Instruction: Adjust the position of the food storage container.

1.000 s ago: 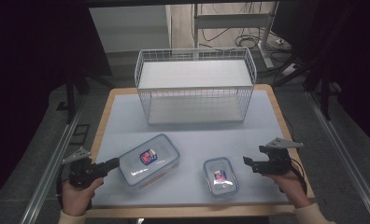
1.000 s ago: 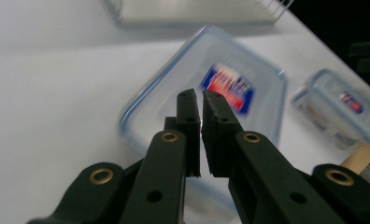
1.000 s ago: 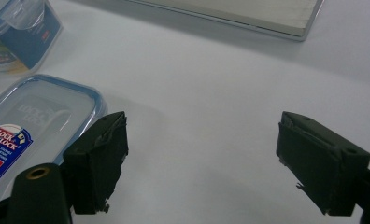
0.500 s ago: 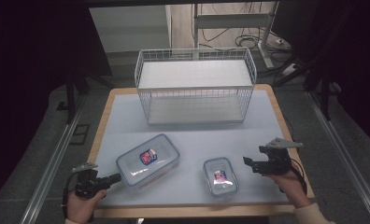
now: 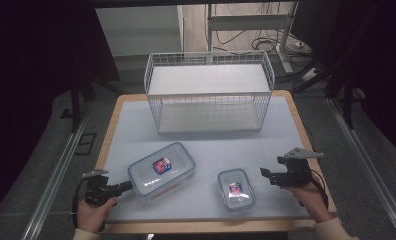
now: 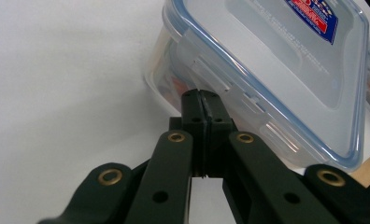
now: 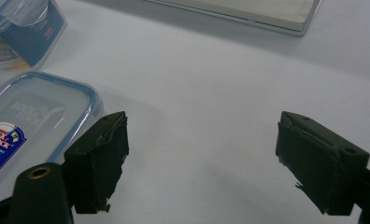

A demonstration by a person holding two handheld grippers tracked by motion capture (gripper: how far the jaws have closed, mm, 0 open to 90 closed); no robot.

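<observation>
2 containers lie on the white mat (image 5: pixel 206 135) before the wire basket (image 5: pixel 209 95). my left gripper (image 6: pixel 202 100) has dropped since a moment ago, jaws pressed together on nothing, tips touching the large container (image 5: pixel 161 169) at its side latch, nearer me than the basket; i judge a nudge or latch press comes next. my right gripper (image 7: pixel 199 161) gapes wide beside the small container (image 5: pixel 236 188). bare mat lies between containers and basket.

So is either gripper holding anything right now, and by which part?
Nothing held. Left gripper is shut empty at the large container's side latch; right gripper stands open.
</observation>
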